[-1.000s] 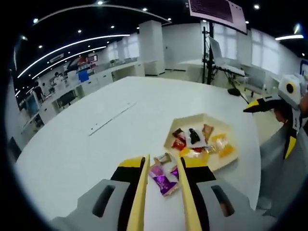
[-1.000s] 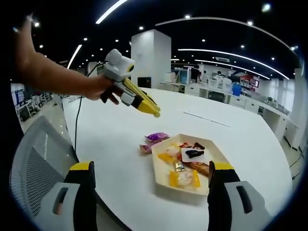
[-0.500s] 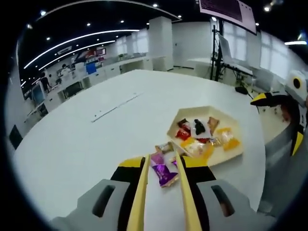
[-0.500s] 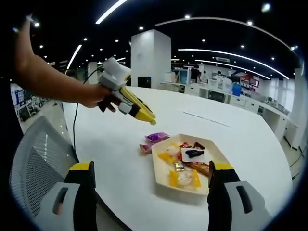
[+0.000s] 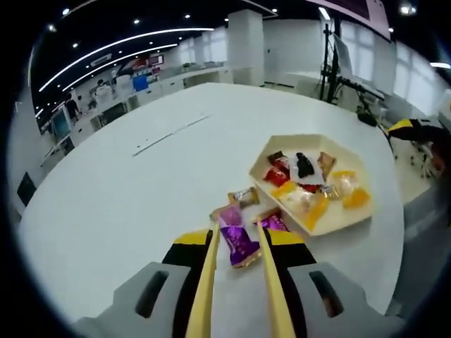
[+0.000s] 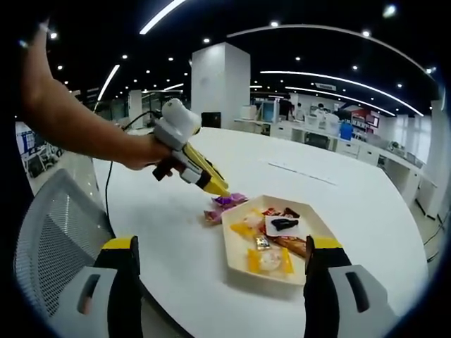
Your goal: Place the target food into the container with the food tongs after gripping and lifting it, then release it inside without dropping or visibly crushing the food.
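A purple-wrapped candy (image 5: 238,243) lies on the white table (image 5: 127,204), right between the yellow tong tips of my left gripper (image 5: 236,234), which is open and low over it. A second purple candy (image 5: 274,223) and a gold-wrapped one (image 5: 244,196) lie beside it. The beige hexagonal tray (image 5: 337,224) just beyond holds several wrapped sweets. In the right gripper view, a hand holds the left gripper (image 6: 215,186) with its tips down at the purple candies (image 6: 230,201), left of the tray (image 6: 235,257). My right gripper (image 6: 222,244) stands wide open, with nothing between its jaws, near the table's edge.
A grey mesh chair (image 6: 49,232) stands at the table's near edge, under the person's forearm (image 6: 70,120). The right gripper's yellow-and-black tip (image 5: 416,129) shows at the far right. A thin strip (image 5: 173,134) lies on the table further off. Desks and a stand fill the background.
The left gripper has come down and forward over the table, so the purple candy now sits between its tong tips. The right gripper has not moved.
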`<state>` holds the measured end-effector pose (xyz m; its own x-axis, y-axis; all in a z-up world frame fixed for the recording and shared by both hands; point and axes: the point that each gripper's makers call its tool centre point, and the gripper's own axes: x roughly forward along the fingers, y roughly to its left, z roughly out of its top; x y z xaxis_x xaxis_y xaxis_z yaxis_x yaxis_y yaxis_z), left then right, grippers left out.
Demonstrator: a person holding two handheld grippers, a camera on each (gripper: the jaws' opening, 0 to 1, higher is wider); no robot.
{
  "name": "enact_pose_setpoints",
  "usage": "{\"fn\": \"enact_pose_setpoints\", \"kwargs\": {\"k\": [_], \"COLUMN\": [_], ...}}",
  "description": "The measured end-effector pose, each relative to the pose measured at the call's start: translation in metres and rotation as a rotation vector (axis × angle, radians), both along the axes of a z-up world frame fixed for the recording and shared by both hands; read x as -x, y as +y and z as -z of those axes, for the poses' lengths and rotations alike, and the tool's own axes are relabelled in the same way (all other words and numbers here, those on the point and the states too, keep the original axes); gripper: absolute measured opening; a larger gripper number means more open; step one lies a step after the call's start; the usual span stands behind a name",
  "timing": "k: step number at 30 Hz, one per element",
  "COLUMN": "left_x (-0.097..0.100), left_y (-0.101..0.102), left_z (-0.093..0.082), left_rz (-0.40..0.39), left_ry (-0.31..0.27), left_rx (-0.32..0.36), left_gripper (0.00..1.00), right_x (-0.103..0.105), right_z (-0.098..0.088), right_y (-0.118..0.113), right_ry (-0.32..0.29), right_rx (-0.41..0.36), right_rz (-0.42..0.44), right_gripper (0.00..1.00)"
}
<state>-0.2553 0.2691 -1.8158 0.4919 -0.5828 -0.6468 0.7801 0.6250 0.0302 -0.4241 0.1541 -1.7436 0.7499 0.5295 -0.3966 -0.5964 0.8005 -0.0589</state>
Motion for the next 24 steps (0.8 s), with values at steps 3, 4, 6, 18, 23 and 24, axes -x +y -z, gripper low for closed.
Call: {"fn": "enact_pose_setpoints", "kwargs": {"k": [3, 4, 6, 18, 23, 24], "left_x": [0.001, 0.002, 0.003, -0.001, -0.003, -0.002], "left_y": [0.003, 0.003, 0.005, 0.002, -0.003, -0.003], "left_z": [0.007, 0.009, 0.010, 0.010, 0.017, 0.018], "left_rz": [-0.023, -0.018, -0.009, 0.082, 0.070, 0.070], "left_ry": [0.028, 0.037, 0.032, 0.057, 0.083, 0.089], "left_rx": [0.004, 0.003, -0.009, -0.052, -0.061, -0.067], "left_gripper": [0.25, 0.25, 0.25, 0.26, 0.26, 0.26], "right_x": [0.000, 0.000, 0.000, 0.002, 0.002, 0.002], "right_z": [0.000, 0.000, 0.000, 0.002, 0.002, 0.002], "right_y": [0.000, 0.000, 0.001, 0.003, 0.003, 0.003], "right_ry": [-0.001, 0.001, -0.003, 0.006, 0.006, 0.005], "right_rx": [-0.001, -0.002, -0.002, 0.011, 0.012, 0.013], "right_rz": [-0.001, -0.003, -0.004, -0.022, -0.022, -0.020], "right_gripper": [0.96, 0.96, 0.96, 0.95, 0.95, 0.95]}}
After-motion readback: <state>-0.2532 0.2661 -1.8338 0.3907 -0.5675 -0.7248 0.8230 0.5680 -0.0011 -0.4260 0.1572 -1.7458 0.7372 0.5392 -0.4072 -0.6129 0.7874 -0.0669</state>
